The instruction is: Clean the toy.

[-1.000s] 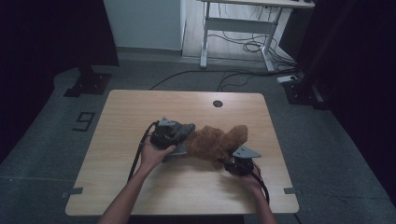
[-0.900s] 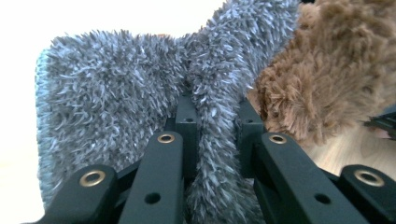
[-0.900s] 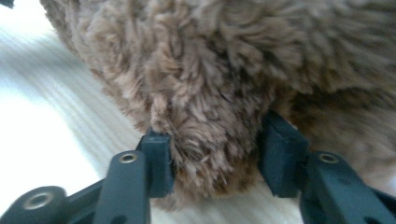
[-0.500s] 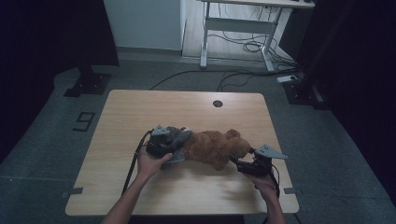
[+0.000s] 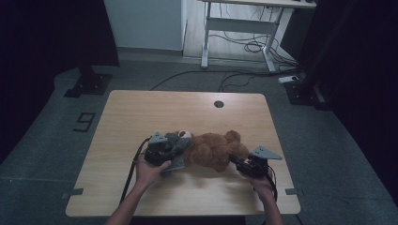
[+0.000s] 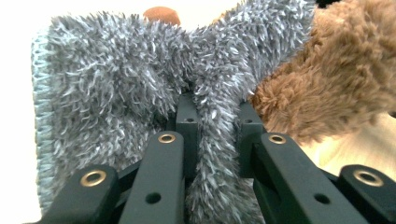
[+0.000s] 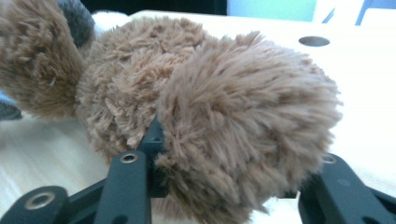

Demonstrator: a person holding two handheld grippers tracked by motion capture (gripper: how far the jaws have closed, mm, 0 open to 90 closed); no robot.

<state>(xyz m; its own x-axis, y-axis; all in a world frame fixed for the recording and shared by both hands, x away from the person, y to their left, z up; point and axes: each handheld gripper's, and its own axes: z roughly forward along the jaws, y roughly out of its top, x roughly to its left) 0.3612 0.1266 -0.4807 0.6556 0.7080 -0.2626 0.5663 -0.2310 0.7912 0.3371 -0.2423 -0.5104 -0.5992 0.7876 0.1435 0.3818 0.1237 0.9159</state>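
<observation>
Plush (image 5: 213,150) lies mid-tabletop (image 5: 187,108) in the high view, light and floppy, so expect it to sag between your tools. Your left tool (image 6: 215,128) pinches its grey cloth (image 6: 116,84) tight; take such bunched folds. Your right tool (image 7: 224,158), just closing, squeezes a brown limb (image 7: 247,116).

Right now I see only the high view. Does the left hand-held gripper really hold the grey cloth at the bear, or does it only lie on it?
Observer: It holds it. In the left gripper view, the left hand-held gripper is shut on a fold of the grey cloth, which is pinched between its jaws.
Operator: And the right one, is it on the bear?
Observer: Yes. The right hand-held gripper has just been closing, and its jaws now squeeze one round limb of the teddy bear.
Operator: Does the cloth have a border that I cannot see?
Observer: Yes, a pale blue knitted edge runs along one side.
</observation>
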